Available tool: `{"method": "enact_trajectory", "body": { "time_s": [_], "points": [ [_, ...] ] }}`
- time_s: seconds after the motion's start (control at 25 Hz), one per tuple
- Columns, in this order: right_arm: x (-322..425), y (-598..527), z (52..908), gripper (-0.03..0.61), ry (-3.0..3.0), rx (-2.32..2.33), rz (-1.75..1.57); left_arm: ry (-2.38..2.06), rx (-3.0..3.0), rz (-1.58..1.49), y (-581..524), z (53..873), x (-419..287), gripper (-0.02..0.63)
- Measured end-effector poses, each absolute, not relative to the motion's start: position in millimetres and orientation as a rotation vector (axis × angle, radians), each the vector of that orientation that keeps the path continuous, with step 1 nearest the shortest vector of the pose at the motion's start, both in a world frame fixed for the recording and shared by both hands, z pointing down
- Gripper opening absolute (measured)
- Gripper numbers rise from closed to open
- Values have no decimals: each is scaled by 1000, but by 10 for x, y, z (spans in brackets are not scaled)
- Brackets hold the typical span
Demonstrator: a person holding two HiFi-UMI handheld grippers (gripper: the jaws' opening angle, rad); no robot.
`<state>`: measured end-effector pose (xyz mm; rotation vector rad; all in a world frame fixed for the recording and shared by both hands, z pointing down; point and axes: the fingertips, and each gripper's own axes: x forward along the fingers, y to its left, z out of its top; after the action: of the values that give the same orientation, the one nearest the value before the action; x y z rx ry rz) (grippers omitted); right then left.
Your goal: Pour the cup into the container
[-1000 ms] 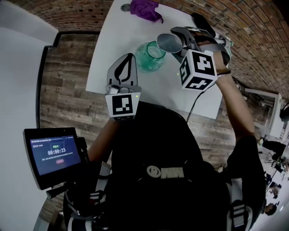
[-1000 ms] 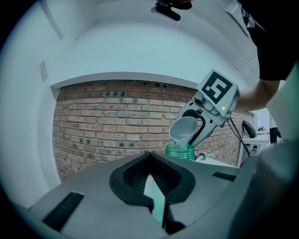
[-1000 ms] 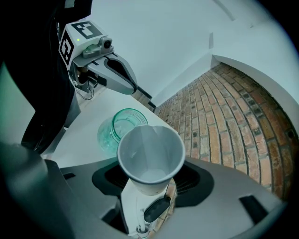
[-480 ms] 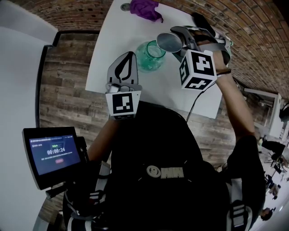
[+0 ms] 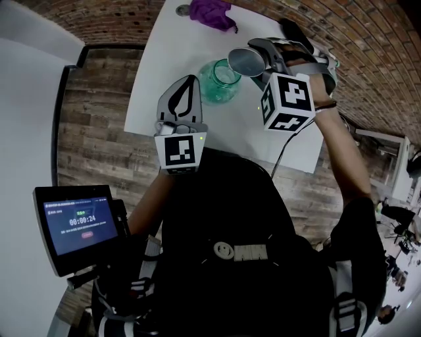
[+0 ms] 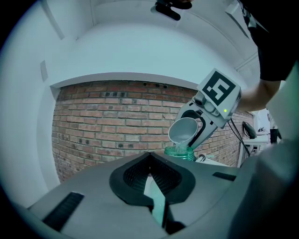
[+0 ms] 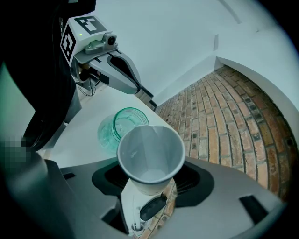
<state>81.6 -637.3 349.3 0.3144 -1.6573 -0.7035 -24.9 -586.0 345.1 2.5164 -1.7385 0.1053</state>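
Over the white surface [image 5: 172, 56], head view: the right tool [image 5: 260, 58] clamps a grey cup [image 7: 150, 154], jaws spread wide around its base, pads pressing both sides. Cup is tipped steeply, mouth facing down toward the green glass jar [image 5: 219, 82] and lip just above the jar's opening. It sits at 2 o'clock from the jar. Can't tell whether liquid is running. Jar stands upright on the surface, open at the top. Left tool [image 5: 187, 84] is at 8 o'clock from the jar, just beside it and not touching, jaws fully together with nothing between them, pointing roughly level. Purple cloth [image 5: 212, 13] lies at 12 o'clock from the jar, near the far edge. Small screen [image 5: 75, 227] is at 7 o'clock, by the person's left side.
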Motion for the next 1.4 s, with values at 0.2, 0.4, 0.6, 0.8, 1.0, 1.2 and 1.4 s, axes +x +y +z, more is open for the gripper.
{"method": "enact_trajectory", "body": {
  "time_s": [0.2, 0.4, 0.6, 0.8, 1.0, 1.2, 1.4],
  "points": [
    [810, -6375, 3494, 268, -1651, 309, -705, -1734, 2511, 110, -5869, 3461, -247, -2],
    [817, -6387, 3482, 268, -1647, 310, -709, -1728, 2511, 113, -5887, 3460, -226, -2],
    [802, -6391, 3486, 268, -1639, 308, -717, -1724, 2511, 102, -5886, 3455, -224, -2],
    [801, -6400, 3491, 268, -1639, 306, -717, -1727, 2510, 100, -5896, 3452, -227, -2],
    [813, -6409, 3496, 268, -1639, 305, -718, -1729, 2515, 107, -5897, 3443, -221, -2],
    [817, -6413, 3501, 268, -1636, 300, -720, -1726, 2515, 105, -5900, 3437, -208, -2],
    [826, -6413, 3504, 268, -1628, 294, -724, -1724, 2524, 106, -5905, 3424, -189, -2]
  ]
}}
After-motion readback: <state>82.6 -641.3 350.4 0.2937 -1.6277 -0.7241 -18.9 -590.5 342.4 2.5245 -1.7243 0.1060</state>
